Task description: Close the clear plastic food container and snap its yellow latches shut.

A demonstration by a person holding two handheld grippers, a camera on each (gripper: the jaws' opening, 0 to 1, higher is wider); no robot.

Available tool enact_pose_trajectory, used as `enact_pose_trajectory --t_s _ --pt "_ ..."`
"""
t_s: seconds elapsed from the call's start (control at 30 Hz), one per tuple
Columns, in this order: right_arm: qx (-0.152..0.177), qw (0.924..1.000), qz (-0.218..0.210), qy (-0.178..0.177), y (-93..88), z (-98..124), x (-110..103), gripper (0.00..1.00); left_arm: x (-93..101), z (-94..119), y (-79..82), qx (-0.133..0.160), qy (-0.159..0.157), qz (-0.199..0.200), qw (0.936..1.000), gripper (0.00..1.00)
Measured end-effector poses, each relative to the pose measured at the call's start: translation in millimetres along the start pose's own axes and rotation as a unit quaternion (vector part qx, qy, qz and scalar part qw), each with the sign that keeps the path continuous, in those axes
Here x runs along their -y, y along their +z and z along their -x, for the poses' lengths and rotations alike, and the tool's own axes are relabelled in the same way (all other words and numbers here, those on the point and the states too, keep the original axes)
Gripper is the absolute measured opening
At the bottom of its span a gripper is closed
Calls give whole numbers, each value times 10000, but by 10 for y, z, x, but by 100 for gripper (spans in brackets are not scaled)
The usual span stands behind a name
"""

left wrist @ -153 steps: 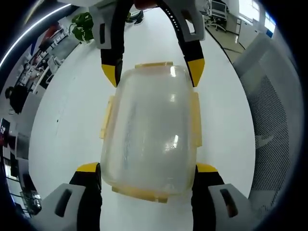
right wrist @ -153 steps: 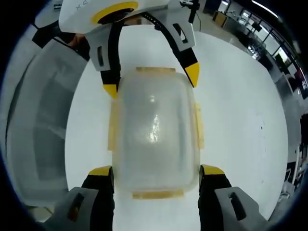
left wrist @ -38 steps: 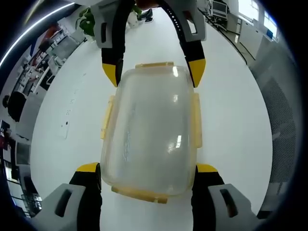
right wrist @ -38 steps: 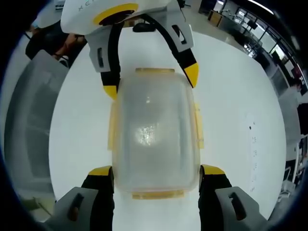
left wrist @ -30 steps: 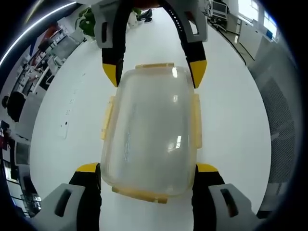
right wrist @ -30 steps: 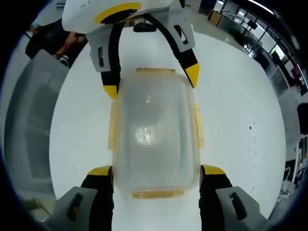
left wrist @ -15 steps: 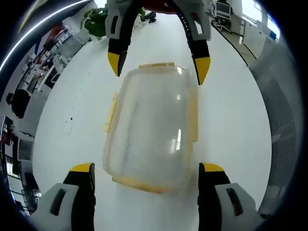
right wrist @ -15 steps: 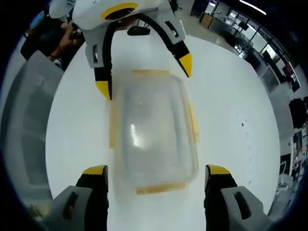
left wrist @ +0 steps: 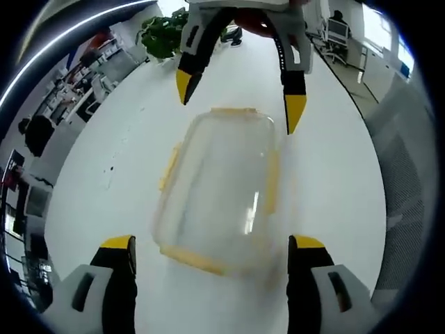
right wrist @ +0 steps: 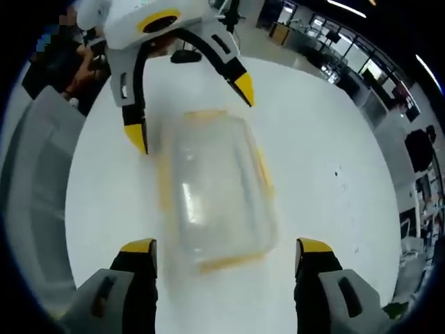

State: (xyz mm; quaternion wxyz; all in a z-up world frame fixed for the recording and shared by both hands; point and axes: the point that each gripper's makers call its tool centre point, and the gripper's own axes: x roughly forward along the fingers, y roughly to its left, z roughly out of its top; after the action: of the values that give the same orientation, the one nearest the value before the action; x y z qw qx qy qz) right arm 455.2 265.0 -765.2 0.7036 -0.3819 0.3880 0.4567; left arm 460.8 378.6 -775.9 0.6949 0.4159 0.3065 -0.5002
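The clear container [left wrist: 221, 188] sits on the white worktop [left wrist: 104, 181], long axis running between the left gripper [left wrist: 212, 247] and right gripper [right wrist: 226, 247], both jaws spread wide, touching nothing.

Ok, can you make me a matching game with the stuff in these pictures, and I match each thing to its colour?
Things:
1. food container
2. latches
3. table
4. plant

Colours:
A. green
B. see-through
C. white
D. yellow

Right pairs: 1-B, 2-D, 3-C, 4-A. The container sits on the table between the open left claw and the open right claw, touching neither.
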Motion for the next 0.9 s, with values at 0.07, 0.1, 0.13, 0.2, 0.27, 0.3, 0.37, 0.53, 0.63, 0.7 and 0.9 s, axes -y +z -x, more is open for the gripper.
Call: enact_pose_trajectory --t_s 0.07,0.1,0.13,0.2,0.27,0.3,0.37,0.53,0.63,0.7,0.9 --pt "125 9998 -151 -44 40 35 5 81 7 19 -8 19 20 57 10000 91" --pt "155 9997 -192 -68 49 48 9 81 8 33 -9 42 30 95 9999 91" --pt "172 9996 -227 -86 52 55 17 81 10 40 -12 53 41 123 9999 91" --pt "236 9992 -317 -99 67 68 4 81 14 56 -18 74 61 173 9998 91" --pt "282 9988 -388 -112 76 74 -9 81 29 85 -3 154 80 282 9995 91" --pt "320 9985 -432 -121 85 81 -19 81 34 95 2 187 85 326 9993 91" --pt "351 9982 -467 -126 91 97 -44 81 50 109 -3 230 94 435 9987 91" --pt "448 9970 -603 -164 93 138 -88 81 120 135 -79 188 122 502 9985 91" --pt "490 9961 -707 -188 71 150 -123 81 164 152 -115 186 128 535 9983 90" --pt "523 9955 -757 -215 65 162 -148 81 183 171 -127 209 143 593 9979 91" --pt "741 9920 -963 -356 71 190 -184 81 241 202 -168 233 176 706 9971 91"
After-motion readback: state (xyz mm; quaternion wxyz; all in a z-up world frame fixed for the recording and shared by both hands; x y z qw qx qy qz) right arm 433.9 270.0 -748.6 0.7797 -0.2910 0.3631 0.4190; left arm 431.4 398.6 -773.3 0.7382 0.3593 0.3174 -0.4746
